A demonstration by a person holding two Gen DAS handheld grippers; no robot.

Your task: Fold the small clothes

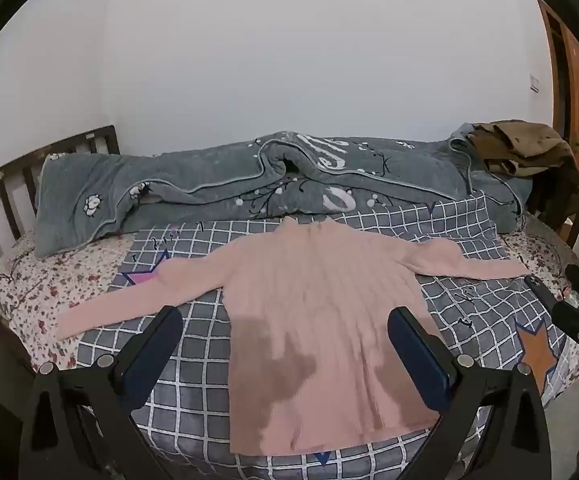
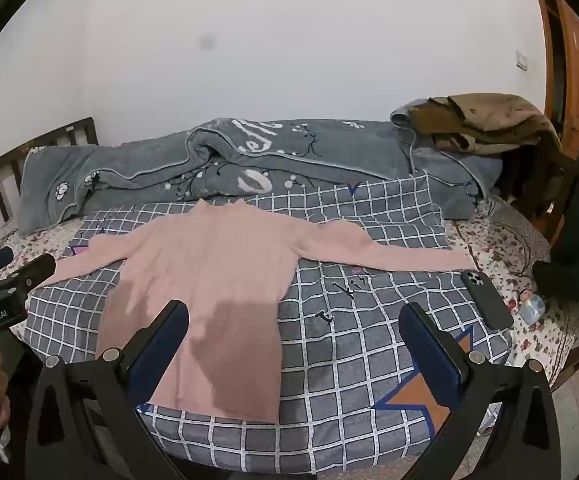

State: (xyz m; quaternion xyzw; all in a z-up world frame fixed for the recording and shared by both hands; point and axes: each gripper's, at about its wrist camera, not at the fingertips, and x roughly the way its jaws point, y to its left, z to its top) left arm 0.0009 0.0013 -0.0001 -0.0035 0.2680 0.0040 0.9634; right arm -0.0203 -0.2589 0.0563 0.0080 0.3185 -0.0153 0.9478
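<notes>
A small pink ribbed sweater [image 1: 313, 320] lies flat on the grey checked bed cover [image 1: 193, 364], sleeves spread to both sides, hem toward me. It also shows in the right wrist view [image 2: 209, 300]. My left gripper [image 1: 285, 320] is open and empty, hovering above the sweater's lower body. My right gripper [image 2: 295, 320] is open and empty, above the cover just right of the sweater's hem. The right gripper shows at the edge of the left wrist view [image 1: 569, 316], and the left gripper at the edge of the right wrist view [image 2: 13, 276].
A rumpled grey quilt [image 1: 249, 184] lies along the wall side of the bed. A brown jacket [image 2: 485, 124] sits on its right end. A dark phone [image 2: 485, 300] lies on the cover near the right sleeve. A wooden headboard [image 1: 5, 188] stands at left, a door [image 2: 569, 60] at right.
</notes>
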